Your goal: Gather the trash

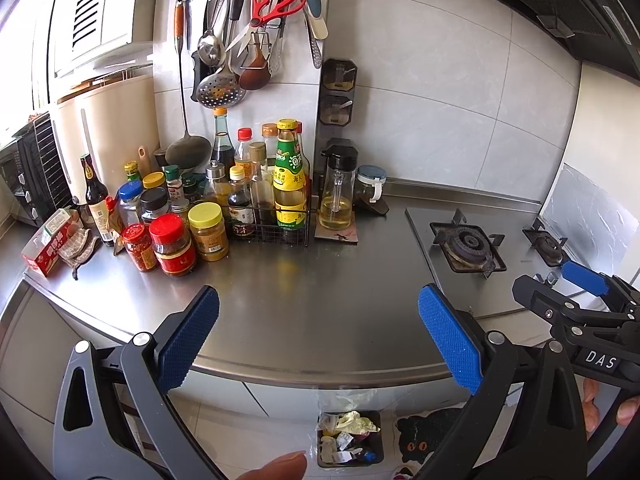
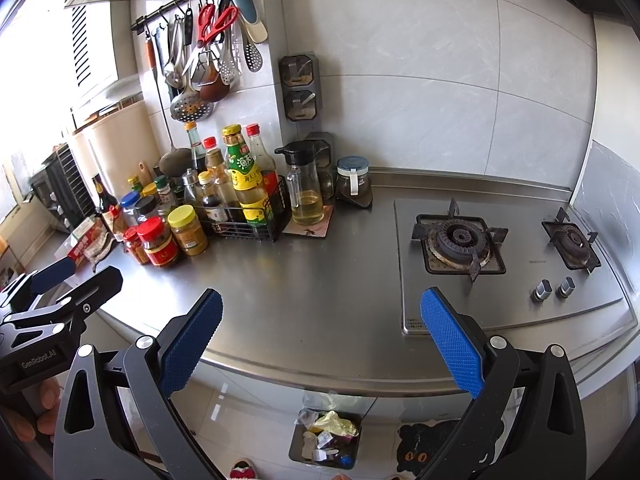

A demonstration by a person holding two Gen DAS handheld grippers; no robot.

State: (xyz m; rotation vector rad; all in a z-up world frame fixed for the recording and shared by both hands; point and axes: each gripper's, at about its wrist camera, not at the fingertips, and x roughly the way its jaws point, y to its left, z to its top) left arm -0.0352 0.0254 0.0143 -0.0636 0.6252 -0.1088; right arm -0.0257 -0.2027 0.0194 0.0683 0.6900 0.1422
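Trash (image 1: 350, 436) sits piled in the bin (image 1: 375, 456) down on the floor, just below the counter edge: crumpled paper, wrappers, a yellowish wad. Up top, the steel counter (image 1: 320, 280) shows no loose scraps in its open middle, so collection looks close to finished, or done. Left gripper (image 1: 319, 334) hangs over the near edge, blue pads spread wide, holding nothing. Right gripper (image 2: 321, 336) matches it, spread and empty. Only doubtful item left: the red box (image 1: 48, 246) and cloth beside the jars (image 1: 172, 244) — trash or not, I can't tell.
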